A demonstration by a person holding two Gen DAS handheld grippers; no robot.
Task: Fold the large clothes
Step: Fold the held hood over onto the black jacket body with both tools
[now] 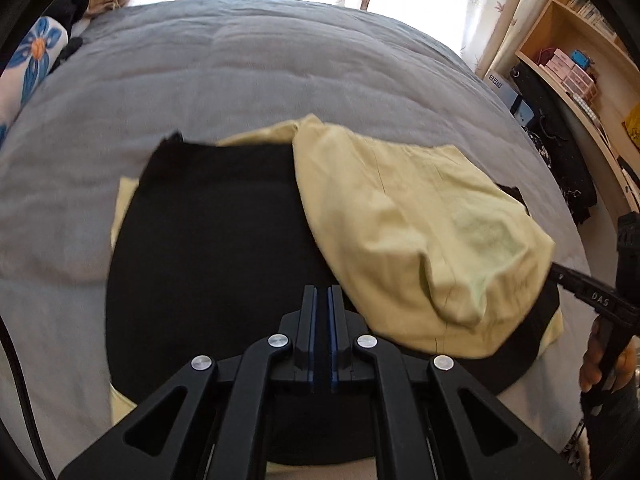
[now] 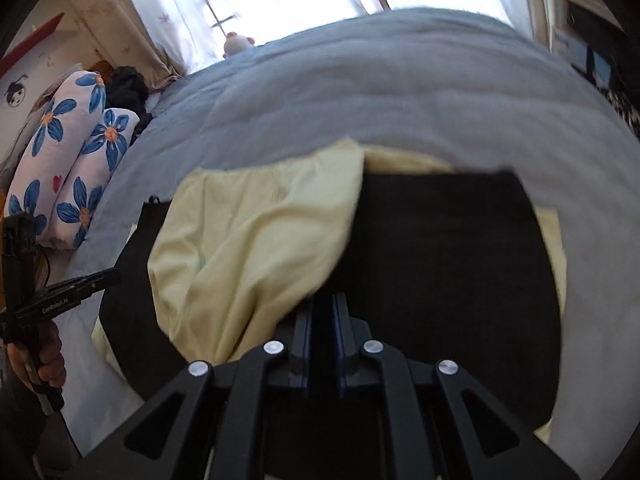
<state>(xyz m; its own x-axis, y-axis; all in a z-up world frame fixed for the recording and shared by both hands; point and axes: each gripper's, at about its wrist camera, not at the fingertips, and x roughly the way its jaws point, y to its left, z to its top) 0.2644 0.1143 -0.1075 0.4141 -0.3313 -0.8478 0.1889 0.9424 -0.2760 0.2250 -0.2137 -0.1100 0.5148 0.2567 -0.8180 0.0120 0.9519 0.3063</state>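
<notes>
Where each wrist view begins, at 6 o'clock, a gripper fills the foreground: the left gripper [image 1: 323, 294] has its blue-lined fingers drawn almost together with only a thin slit between them and nothing in it, above the black cloth [image 1: 208, 248]. The right gripper [image 2: 323, 300] is likewise nearly closed; whether it pinches the yellow garment [image 2: 248, 240] at its tips cannot be told. The garment's folded flap overlies the cloth, toward 2 o'clock in the left view and 10 o'clock in the right. Both lie on the grey bed [image 1: 240, 72]. Floral pillows [image 2: 68, 160] sit at 9 o'clock, curtains [image 2: 168, 8] at 12.
</notes>
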